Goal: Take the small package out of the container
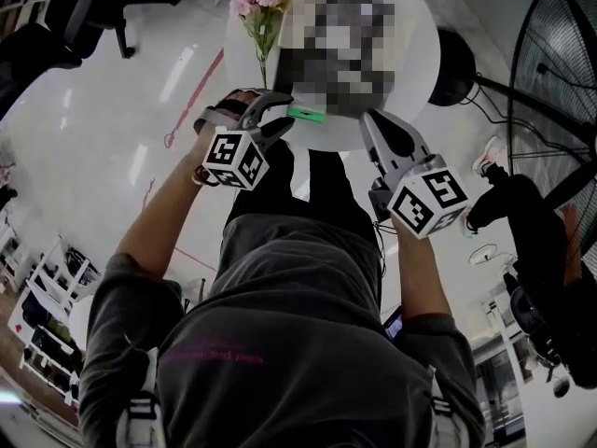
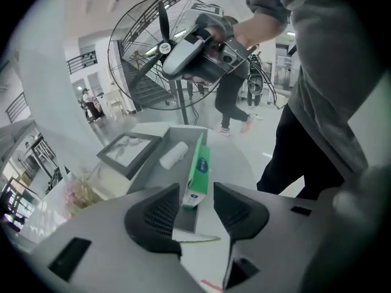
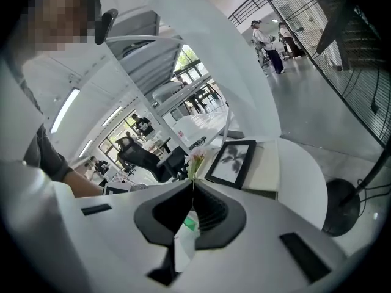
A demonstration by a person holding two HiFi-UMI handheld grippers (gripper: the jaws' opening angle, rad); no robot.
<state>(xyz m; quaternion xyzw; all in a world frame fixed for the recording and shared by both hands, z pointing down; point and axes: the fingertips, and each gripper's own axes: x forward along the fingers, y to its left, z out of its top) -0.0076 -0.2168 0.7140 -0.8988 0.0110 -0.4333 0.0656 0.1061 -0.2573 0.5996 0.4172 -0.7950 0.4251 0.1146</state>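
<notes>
**A:** Where's the small package right now?

**B:** Middle of my left gripper view. The small green package (image 2: 198,171) stands on its edge inside the grey container (image 2: 185,134), along the container's right side. A white roll (image 2: 173,154) lies in the container just up and left of it.

**A:** And your left gripper?

**B:** My left gripper (image 2: 195,193) is spread wide. The package's near end sits between the pads, and neither pad presses on it.

**A:** The right one?

**B:** My right gripper (image 3: 193,187) has its jaws pressed together tip to tip. In the head view it sits at the lower right edge of the round white table (image 1: 424,59).
</notes>
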